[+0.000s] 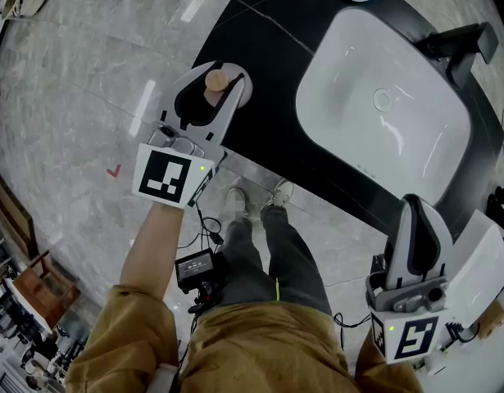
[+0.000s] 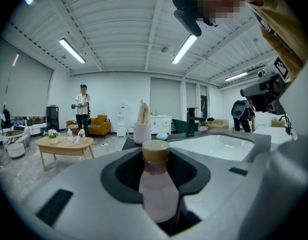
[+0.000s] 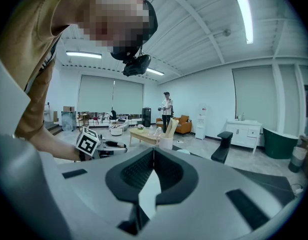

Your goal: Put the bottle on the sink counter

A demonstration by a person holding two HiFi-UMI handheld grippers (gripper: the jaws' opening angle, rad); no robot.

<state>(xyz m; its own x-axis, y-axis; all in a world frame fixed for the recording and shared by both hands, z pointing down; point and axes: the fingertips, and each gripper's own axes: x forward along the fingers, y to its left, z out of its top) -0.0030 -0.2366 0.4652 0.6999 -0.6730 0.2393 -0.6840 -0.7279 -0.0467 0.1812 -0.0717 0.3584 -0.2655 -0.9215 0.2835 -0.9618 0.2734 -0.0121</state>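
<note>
A pale pink bottle (image 2: pixel 156 189) with a tan cap (image 1: pixel 216 81) stands upright between the jaws of my left gripper (image 1: pixel 224 75), which is shut on it. In the head view the gripper and bottle hang over the left end of the black sink counter (image 1: pixel 272 51), left of the white basin (image 1: pixel 383 121). Whether the bottle's base touches the counter is hidden. My right gripper (image 1: pixel 416 205) is at the lower right, off the counter's near edge. Its tips (image 3: pixel 152 153) meet with nothing between them.
A black faucet (image 1: pixel 465 43) stands at the basin's far side. A pink cup (image 2: pixel 142 132) holding tall pieces and a pale blue object (image 2: pixel 162 135) sit at the counter's far end. My legs and shoes (image 1: pixel 260 199) are beside the counter. A person (image 2: pixel 82 109) stands far off behind a low table (image 2: pixel 63 146).
</note>
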